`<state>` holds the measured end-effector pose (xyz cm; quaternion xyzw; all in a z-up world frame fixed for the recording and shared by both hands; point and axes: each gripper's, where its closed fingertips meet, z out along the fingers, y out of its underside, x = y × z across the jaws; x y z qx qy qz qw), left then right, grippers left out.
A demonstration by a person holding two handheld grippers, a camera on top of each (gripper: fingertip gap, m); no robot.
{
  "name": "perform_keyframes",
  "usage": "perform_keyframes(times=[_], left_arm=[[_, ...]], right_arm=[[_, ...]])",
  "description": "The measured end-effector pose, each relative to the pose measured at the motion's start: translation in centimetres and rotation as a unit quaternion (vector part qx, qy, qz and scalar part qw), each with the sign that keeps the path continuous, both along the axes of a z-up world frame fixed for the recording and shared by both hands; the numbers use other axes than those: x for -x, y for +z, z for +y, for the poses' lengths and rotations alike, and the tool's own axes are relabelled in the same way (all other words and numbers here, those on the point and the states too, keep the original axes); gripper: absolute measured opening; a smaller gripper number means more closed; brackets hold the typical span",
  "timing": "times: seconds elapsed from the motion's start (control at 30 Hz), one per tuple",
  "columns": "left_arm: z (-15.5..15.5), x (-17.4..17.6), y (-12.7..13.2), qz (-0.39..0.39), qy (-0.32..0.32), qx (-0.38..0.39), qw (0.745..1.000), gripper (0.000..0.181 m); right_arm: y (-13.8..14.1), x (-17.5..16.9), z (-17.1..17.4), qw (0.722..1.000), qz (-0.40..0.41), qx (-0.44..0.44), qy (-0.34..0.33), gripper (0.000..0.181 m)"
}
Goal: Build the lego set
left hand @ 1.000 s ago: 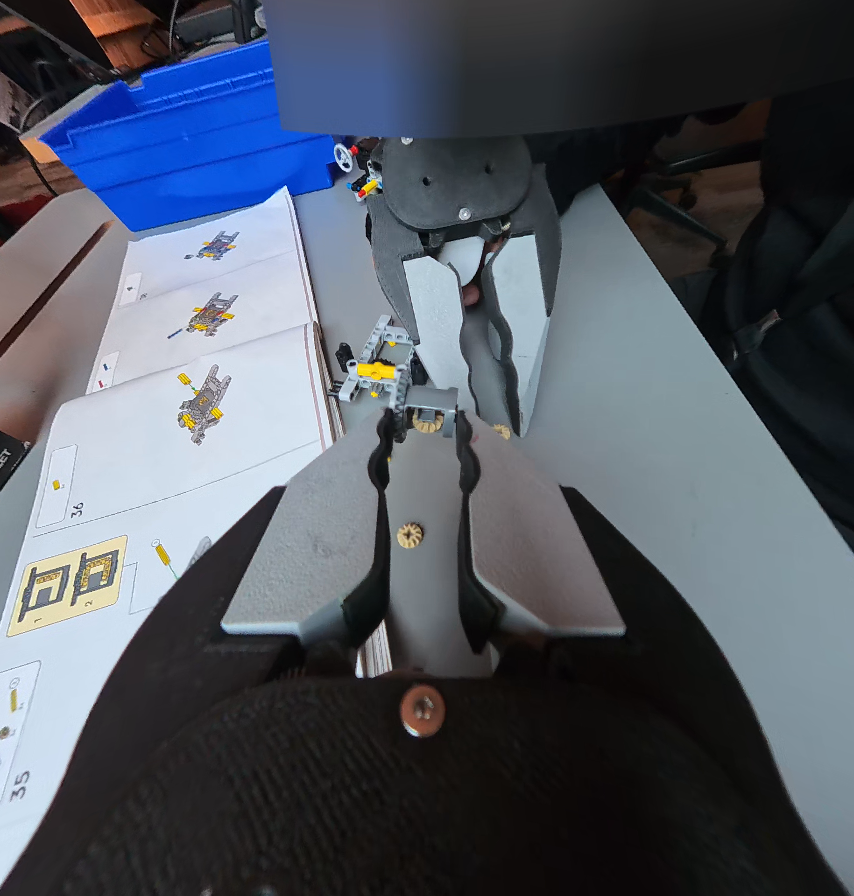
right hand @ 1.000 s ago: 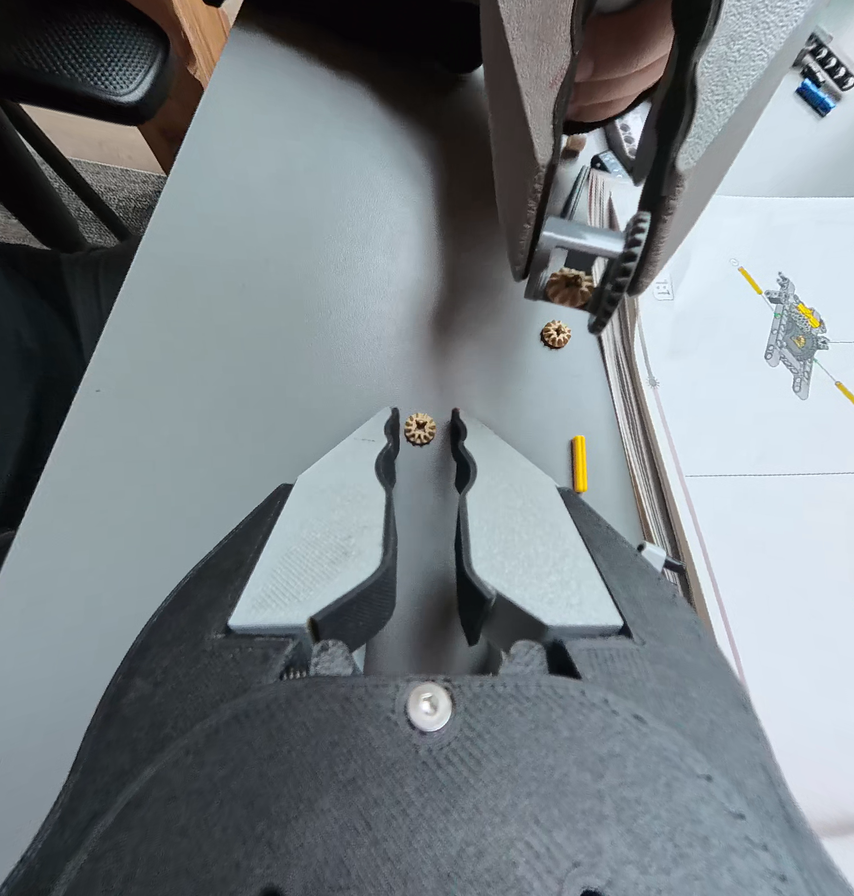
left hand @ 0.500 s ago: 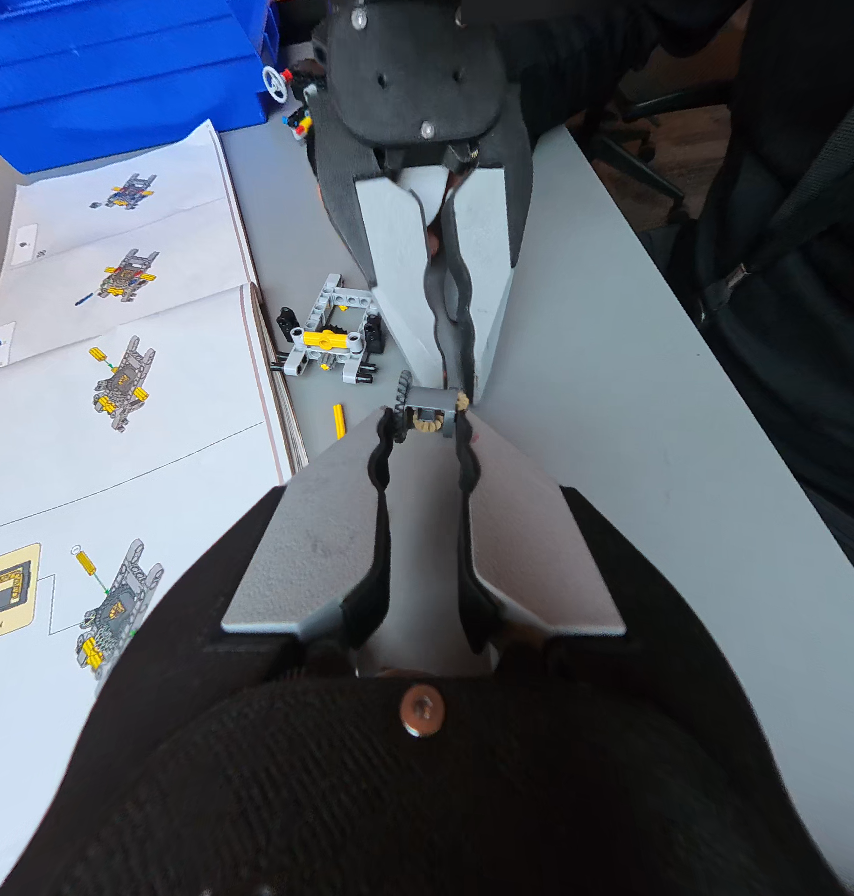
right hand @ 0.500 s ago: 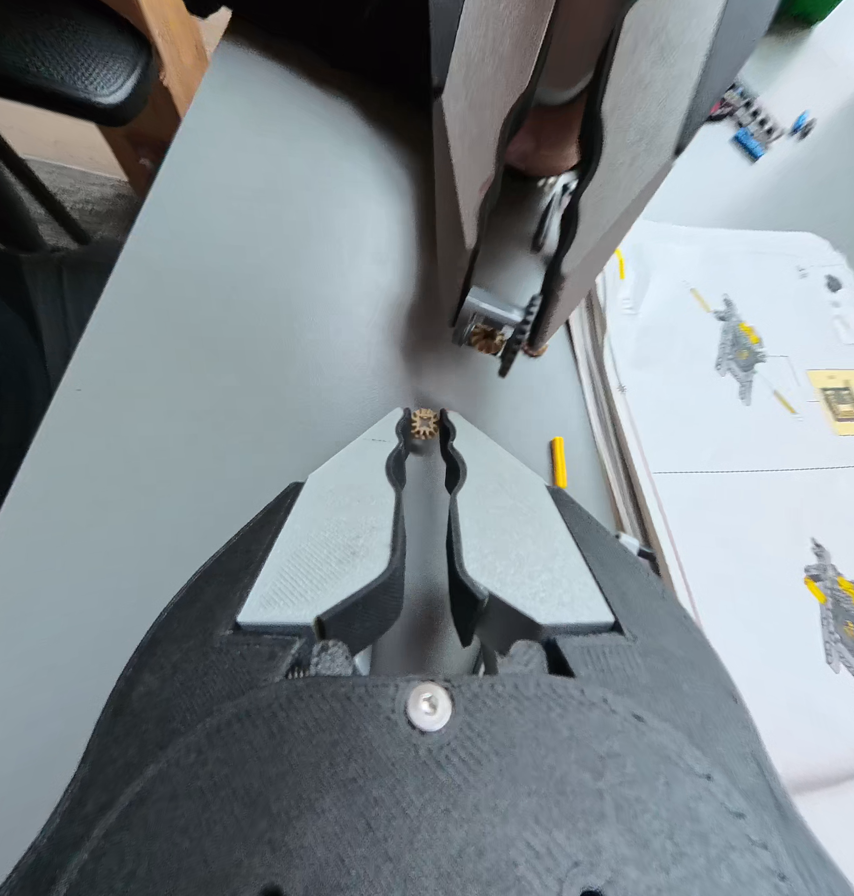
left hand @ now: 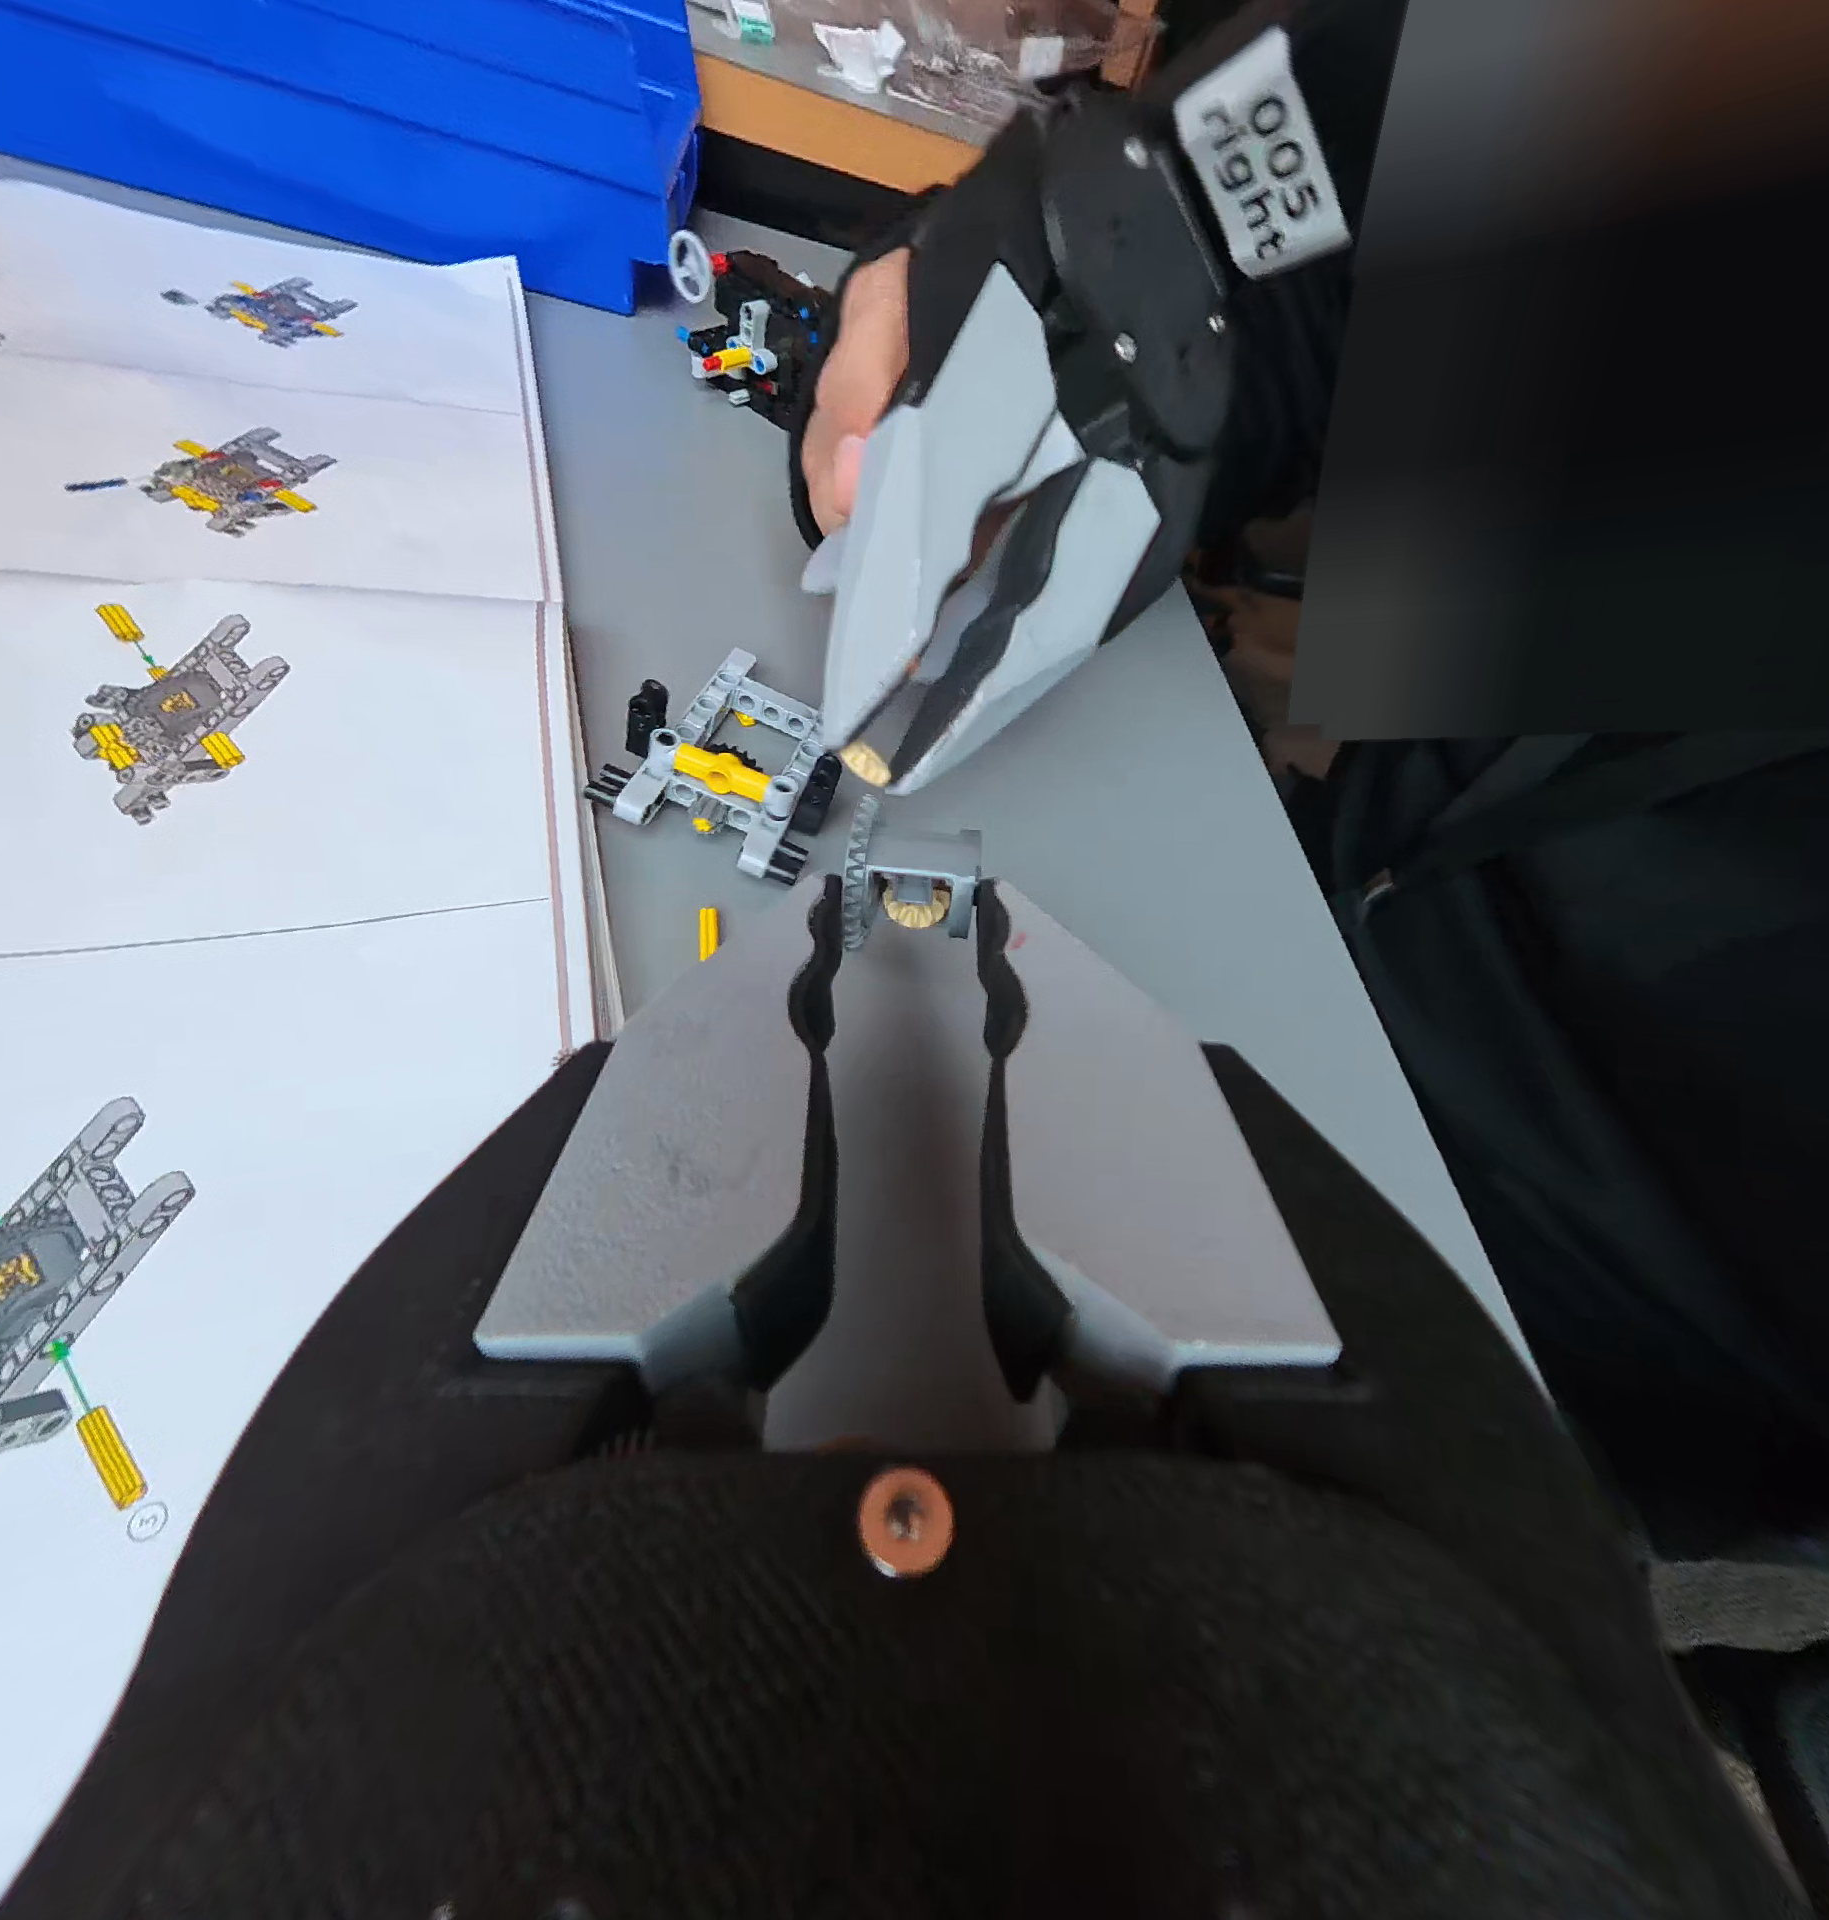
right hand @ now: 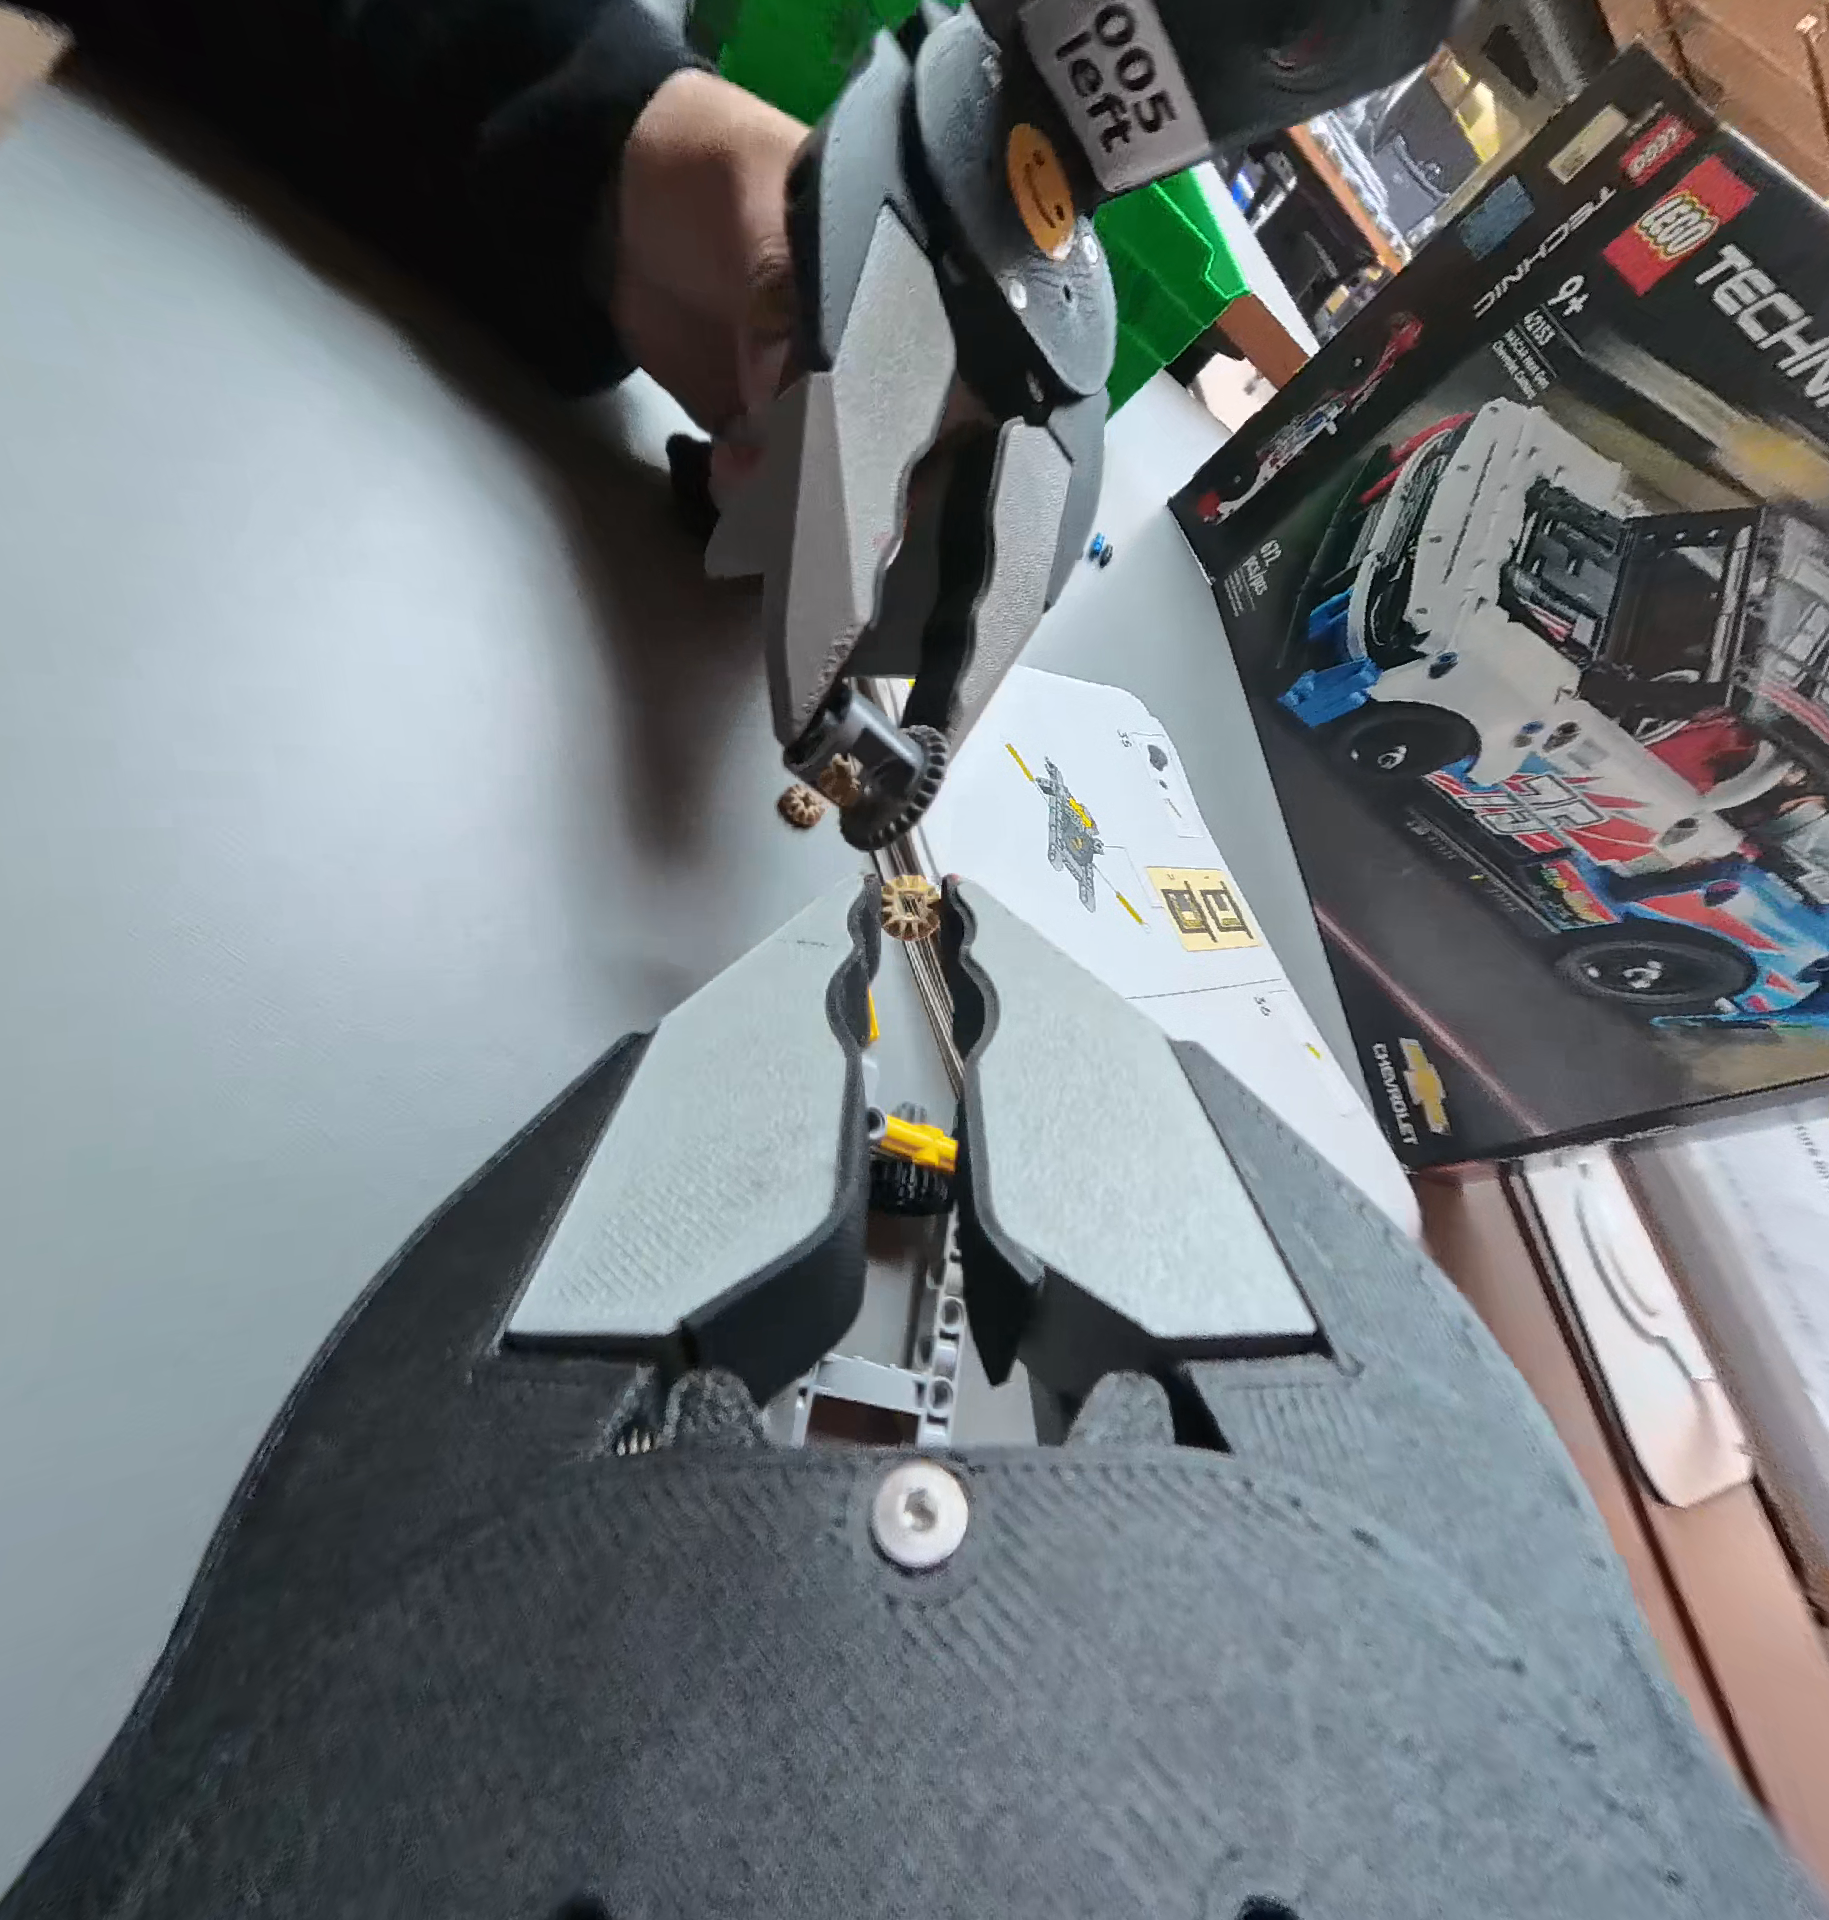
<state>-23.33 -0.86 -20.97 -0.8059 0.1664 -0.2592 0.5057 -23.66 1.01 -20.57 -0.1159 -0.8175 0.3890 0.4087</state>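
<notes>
My left gripper [left hand: 905, 899] is shut on a grey differential housing [left hand: 915, 883] with a dark ring gear and a tan bevel gear inside. It also shows in the right wrist view [right hand: 868, 769], held in the air. My right gripper [right hand: 908, 902] is shut on a small tan bevel gear [right hand: 908, 906]. In the left wrist view the right gripper [left hand: 874, 764] holds that gear [left hand: 868, 764] just above and to the left of the housing, apart from it. A grey frame with a yellow part [left hand: 723, 774] lies on the table beside them.
An open instruction booklet [left hand: 266, 727] covers the table's left. A short yellow axle [left hand: 707, 932] lies by its edge. A blue bin [left hand: 370, 125] and a black sub-assembly [left hand: 759, 338] stand behind. A loose tan gear [right hand: 801, 805] sits near the housing. The set's box [right hand: 1564, 623] stands beyond the booklet. The grippers are tip to tip, or close to it. About 30 cm separates my right fingertips from the black sub-assembly [left hand: 759, 338].
My right gripper closed on the tan gear lying on the table, lifted it and tilted toward the housing. My left gripper kept hold of the housing and shifted with it.
</notes>
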Motion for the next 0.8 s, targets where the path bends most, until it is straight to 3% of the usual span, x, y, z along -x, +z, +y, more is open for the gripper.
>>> perform_keyframes(times=[0.37, 0.8], left_arm=[[0.5, 1.3, -0.3, -0.056, 0.04, 0.039, 0.997, 0.023], [0.4, 1.0, -1.1, -0.021, 0.034, 0.056, 0.998, 0.023]], right_arm=[[-0.4, 0.0, -0.1, 0.998, 0.032, -0.05, -0.007, 0.008], [-2.4, -0.8, -0.9, 0.996, -0.005, -0.085, 0.021, 0.008]])
